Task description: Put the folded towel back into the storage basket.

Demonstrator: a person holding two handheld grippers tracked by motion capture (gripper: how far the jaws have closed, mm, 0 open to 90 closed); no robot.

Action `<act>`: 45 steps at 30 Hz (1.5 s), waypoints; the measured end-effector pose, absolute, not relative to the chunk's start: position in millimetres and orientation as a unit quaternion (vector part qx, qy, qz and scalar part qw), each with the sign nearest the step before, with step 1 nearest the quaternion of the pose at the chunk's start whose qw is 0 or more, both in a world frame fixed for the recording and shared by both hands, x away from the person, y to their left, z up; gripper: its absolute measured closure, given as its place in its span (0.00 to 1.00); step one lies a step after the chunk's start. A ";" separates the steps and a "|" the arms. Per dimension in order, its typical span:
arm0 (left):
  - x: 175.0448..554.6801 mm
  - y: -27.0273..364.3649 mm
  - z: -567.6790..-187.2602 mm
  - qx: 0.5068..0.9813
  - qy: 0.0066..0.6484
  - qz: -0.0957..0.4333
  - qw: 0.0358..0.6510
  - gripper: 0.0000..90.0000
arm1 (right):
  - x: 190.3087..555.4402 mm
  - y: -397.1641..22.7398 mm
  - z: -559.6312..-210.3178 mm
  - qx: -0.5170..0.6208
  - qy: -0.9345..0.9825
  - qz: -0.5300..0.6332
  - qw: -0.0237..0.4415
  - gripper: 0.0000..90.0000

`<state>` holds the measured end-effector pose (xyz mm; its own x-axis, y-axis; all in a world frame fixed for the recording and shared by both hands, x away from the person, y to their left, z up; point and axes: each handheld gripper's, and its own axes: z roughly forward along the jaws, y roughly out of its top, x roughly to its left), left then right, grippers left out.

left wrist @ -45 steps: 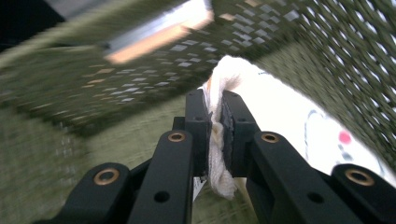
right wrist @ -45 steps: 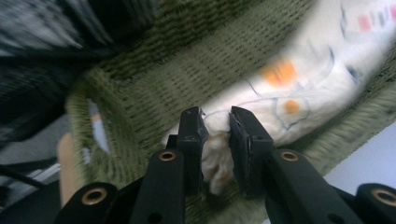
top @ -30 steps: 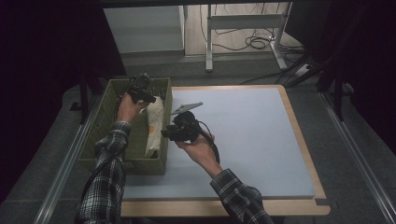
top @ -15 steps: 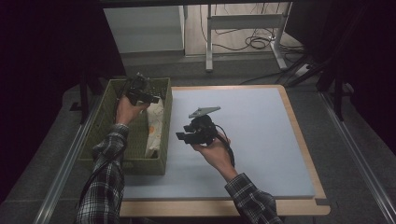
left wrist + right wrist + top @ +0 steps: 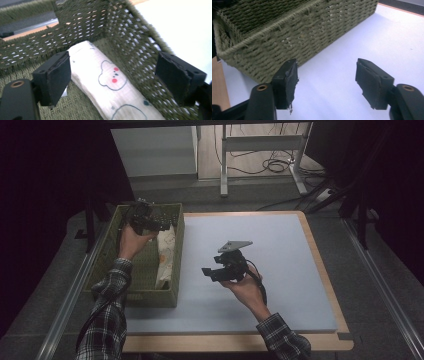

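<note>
We hold the left hand-held gripper point(image 5: 150, 220) over the far end of the green woven basket point(image 5: 172, 292), its jaws just having spread wide with nothing pressed between them — the rolled cloth with cloud prints point(image 5: 112, 87) lies below on the basket floor, along the wall nearest the table's middle. Our right hand-held gripper point(image 5: 212, 272) hovers above the pale table point(image 5: 290, 270), just beside the basket's outer wall point(image 5: 294, 42); its jaws have been opening too and are empty — bare surface stretches to the wooden edge point(image 5: 325, 270).
</note>
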<state>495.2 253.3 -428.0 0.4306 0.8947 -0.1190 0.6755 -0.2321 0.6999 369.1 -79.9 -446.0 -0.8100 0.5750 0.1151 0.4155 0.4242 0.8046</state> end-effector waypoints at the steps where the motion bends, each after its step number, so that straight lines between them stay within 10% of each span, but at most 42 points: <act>1: 495.2 253.3 -428.0 0.769 0.510 0.156 0.352 0.14 | 368.8 -83.2 -446.5 0.297 0.838 0.448 0.089 0.35; 45: 342.7 132.2 -407.5 0.781 0.378 0.154 0.472 0.01 | 335.8 -235.4 -454.1 0.332 0.830 0.417 0.165 0.09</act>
<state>342.7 132.2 -407.5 0.6674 0.7356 -0.1161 0.4449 -0.2688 0.8543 335.8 -235.4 -454.1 -0.7254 0.6883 0.0024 0.4126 0.4320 0.8020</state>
